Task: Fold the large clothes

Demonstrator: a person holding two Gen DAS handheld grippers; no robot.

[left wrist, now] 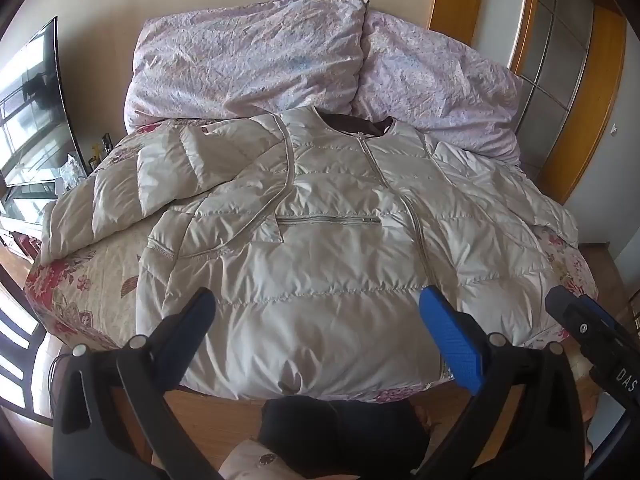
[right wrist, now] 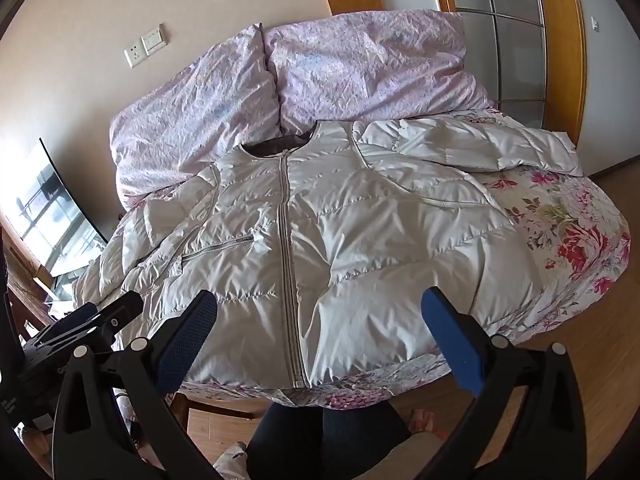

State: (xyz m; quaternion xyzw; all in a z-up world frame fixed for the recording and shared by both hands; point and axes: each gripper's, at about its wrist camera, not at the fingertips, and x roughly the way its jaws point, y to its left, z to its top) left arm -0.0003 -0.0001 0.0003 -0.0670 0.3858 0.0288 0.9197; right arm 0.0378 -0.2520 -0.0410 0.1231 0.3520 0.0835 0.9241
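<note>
A white quilted down jacket (left wrist: 320, 240) lies front-up on the bed, zipped, collar toward the pillows and hem at the near edge. Its sleeves spread out to either side. My left gripper (left wrist: 316, 300) hovers open above the hem, nothing between its blue pads. In the right wrist view the same jacket (right wrist: 340, 240) fills the bed, zip running down its middle. My right gripper (right wrist: 320, 304) hangs open over the hem near the zip's lower end, holding nothing. Each gripper shows at the other view's edge.
A floral bedsheet (right wrist: 568, 240) covers the bed. Two lilac pillows (left wrist: 248, 56) lean against the back wall. A television (left wrist: 28, 112) stands at the left. Wooden sliding doors (right wrist: 516, 40) are at the right. The person's dark-trousered legs (right wrist: 320, 432) stand at the bed's near edge.
</note>
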